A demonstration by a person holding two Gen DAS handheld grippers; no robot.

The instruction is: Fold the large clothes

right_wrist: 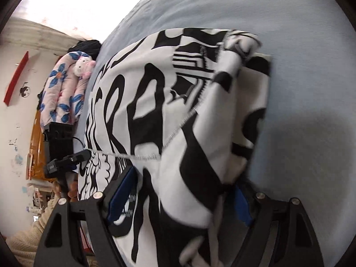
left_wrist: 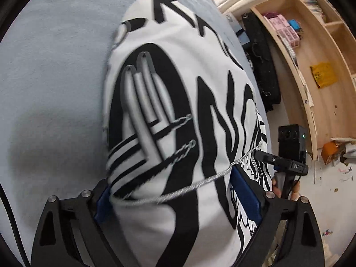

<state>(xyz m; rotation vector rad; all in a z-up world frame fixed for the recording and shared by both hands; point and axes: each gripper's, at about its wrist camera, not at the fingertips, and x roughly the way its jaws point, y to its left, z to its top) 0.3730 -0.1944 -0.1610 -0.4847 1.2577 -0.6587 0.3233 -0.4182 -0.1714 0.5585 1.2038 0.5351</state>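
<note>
Blue pads [left_wrist: 243, 192] of our left gripper [left_wrist: 175, 202] stand wide on either side of the black-and-white garment [left_wrist: 178, 102], which bulges up between them; whether they press the cloth we cannot tell. Our right gripper [right_wrist: 178, 200] is likewise spread wide around a thick bunch of the same garment [right_wrist: 155, 102] (its pads partly buried in cloth). It lies on the pale blue bed [left_wrist: 55, 66], its long axis running straight ahead from both grippers. Neither hand is nearer, we judge; the two sit side by side at the near edge.
</note>
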